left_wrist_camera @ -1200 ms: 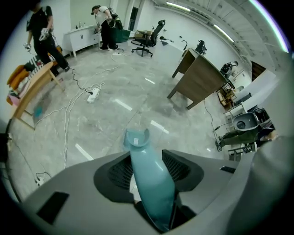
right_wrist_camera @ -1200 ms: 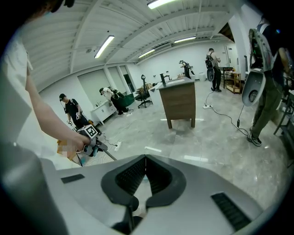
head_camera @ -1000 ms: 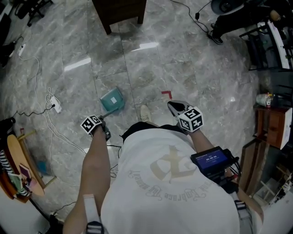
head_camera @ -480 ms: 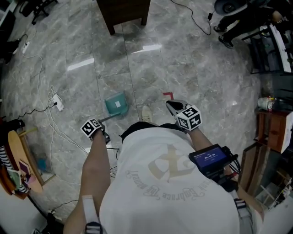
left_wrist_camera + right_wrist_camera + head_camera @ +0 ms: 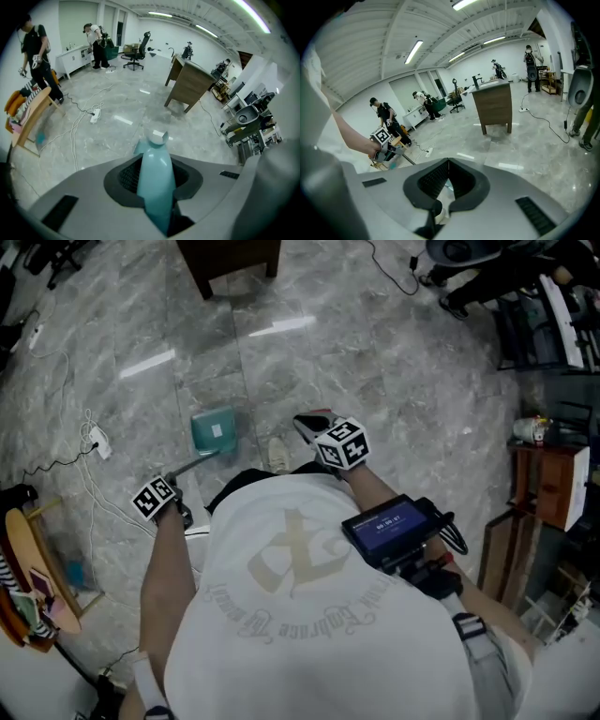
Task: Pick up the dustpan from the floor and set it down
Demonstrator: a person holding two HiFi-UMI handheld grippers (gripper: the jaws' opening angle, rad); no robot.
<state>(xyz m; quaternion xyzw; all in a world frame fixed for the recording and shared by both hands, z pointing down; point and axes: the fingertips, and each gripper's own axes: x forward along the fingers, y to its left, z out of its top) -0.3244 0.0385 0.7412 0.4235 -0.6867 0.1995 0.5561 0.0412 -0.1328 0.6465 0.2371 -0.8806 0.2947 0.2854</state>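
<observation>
The teal dustpan lies ahead of my left knee, low over the grey marble floor. I cannot tell whether it touches the floor. Its dark handle runs back to my left gripper, which is shut on it. In the left gripper view the teal grip is pinched between the jaws and the pan's end points away from me. My right gripper hovers in front of my body, to the right of the pan. It is shut, tips touching, with nothing held.
A dark wooden desk stands ahead. A white power strip with cables lies to the left, and a wooden rack stands at the near left. My shoe is beside the pan. Shelving is at the right, with people further off.
The left gripper and the dustpan have shifted left in the head view, the handle now raised toward the gripper. The right gripper has moved left, in front of my body.
</observation>
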